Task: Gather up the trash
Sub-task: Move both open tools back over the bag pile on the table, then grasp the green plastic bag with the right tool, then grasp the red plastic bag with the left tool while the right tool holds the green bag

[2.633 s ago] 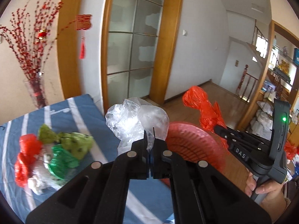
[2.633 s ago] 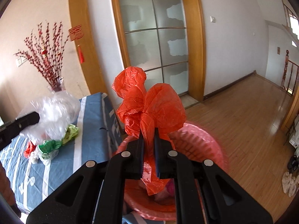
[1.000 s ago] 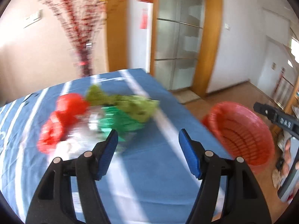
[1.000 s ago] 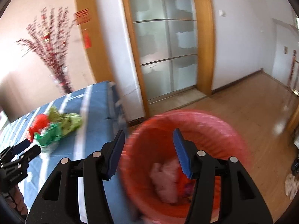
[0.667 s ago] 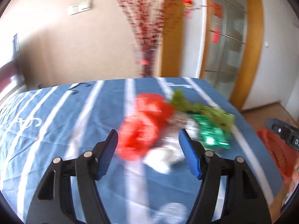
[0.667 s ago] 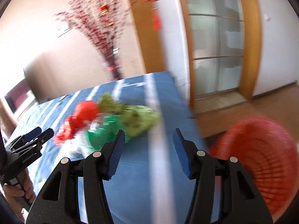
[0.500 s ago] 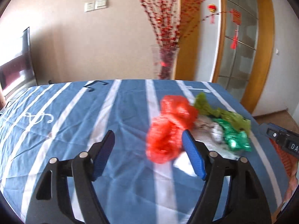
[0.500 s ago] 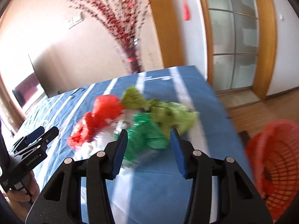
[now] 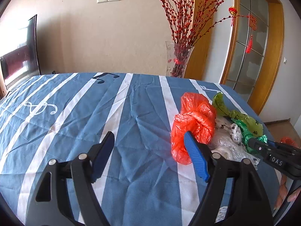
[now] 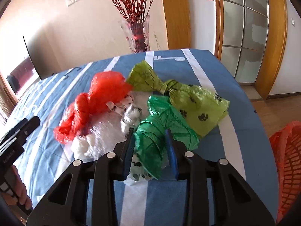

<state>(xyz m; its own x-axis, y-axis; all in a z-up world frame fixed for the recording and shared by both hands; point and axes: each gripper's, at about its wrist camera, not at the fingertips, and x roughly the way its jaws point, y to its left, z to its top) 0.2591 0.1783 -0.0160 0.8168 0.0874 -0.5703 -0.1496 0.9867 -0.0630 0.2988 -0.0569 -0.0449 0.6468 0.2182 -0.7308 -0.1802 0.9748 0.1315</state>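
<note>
The step in hand was the pick-up of more trash from the table [image 9: 131, 113]. Nearest in the right wrist view, the right gripper [image 10: 150, 146] was closing, narrow, around the green bag [image 10: 160, 131]; whether its pads pressed the plastic yet could not be told. The left gripper [image 9: 148, 150] stood wide and held nothing, its right finger just beside the red bag [image 9: 193, 124]. A white bag [image 10: 105, 131] lay between red and green, and a lime bag [image 10: 197, 101] lay farther, touching the green. The basket [image 10: 286, 160] stood off the table's right edge. Judged next: finish closing on the green bag, then shift the left gripper right to straddle the red bag before closing
</note>
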